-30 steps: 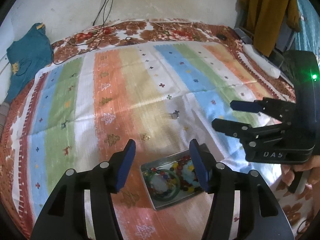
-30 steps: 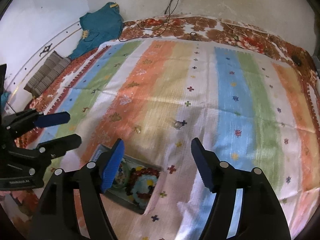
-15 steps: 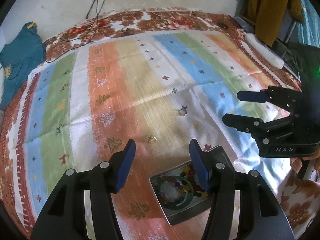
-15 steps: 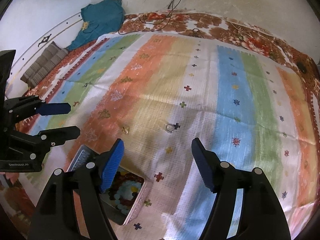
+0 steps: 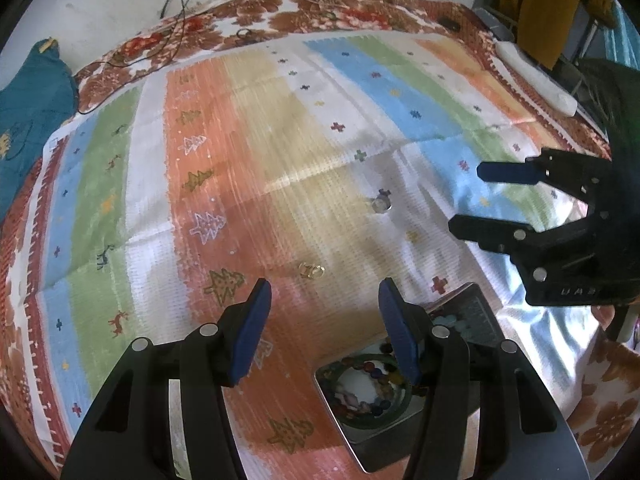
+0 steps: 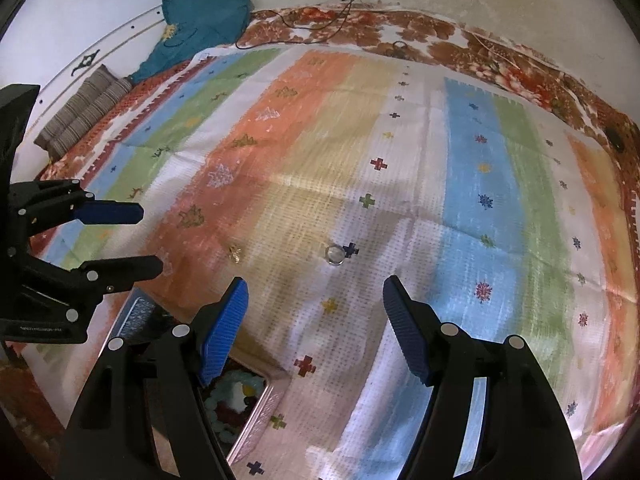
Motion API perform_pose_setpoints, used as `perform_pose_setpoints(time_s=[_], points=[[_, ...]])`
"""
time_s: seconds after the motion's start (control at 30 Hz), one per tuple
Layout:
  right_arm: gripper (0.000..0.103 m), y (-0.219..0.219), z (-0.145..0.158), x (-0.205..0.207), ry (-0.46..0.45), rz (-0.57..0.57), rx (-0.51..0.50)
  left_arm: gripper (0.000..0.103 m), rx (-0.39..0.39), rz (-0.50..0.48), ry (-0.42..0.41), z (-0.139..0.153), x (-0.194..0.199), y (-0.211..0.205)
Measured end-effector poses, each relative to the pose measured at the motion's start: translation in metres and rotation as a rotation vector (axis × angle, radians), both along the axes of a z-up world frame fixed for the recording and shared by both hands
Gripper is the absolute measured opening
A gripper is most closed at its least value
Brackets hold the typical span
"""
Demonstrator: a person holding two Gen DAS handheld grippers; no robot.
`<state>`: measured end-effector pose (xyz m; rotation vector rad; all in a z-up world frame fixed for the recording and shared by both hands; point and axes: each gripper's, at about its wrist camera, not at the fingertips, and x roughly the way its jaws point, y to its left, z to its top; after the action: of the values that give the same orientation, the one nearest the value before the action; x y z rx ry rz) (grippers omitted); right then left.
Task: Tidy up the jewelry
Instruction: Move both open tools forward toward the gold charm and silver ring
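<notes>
A silver ring (image 5: 380, 203) and a small gold piece (image 5: 311, 270) lie loose on the striped bedspread (image 5: 248, 152). An open metal tin (image 5: 370, 452) holds a green bangle and coloured beads; it sits under my left gripper's right finger. My left gripper (image 5: 323, 330) is open and empty, just short of the gold piece. My right gripper (image 6: 314, 330) is open and empty, with the ring (image 6: 334, 255) ahead of it and the gold piece (image 6: 235, 254) to the left. The tin (image 6: 256, 412) lies under its left finger. Each gripper shows in the other's view (image 5: 476, 196) (image 6: 146, 236).
A teal cloth (image 6: 200, 16) and a striped cushion (image 6: 80, 112) lie at the bed's far left edge. Cables (image 5: 176, 28) run down the wall onto the floral sheet. A white object (image 5: 536, 80) and hanging clothes (image 5: 548, 4) stand at the right.
Both grippers moved forward over the bedspread; the tin slid back toward the bottom of both views and the ring and gold piece came nearer. Jaws stayed open.
</notes>
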<state>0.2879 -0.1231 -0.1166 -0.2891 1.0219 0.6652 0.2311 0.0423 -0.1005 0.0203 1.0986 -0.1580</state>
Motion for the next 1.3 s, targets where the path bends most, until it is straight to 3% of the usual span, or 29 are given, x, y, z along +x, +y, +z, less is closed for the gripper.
perform_pose_setpoints(time_s=[1.0,1.3], points=[[0.07,0.023,-0.052,0.049,0.1,0.004,-0.07,0.056,0.009,-0.033,0.181,-0.057,0.049,0.0],[0.067,0.03,-0.067,0.063,0.124,-0.008,-0.073,0.048,0.024,-0.037,0.22,-0.077,0.062,-0.003]])
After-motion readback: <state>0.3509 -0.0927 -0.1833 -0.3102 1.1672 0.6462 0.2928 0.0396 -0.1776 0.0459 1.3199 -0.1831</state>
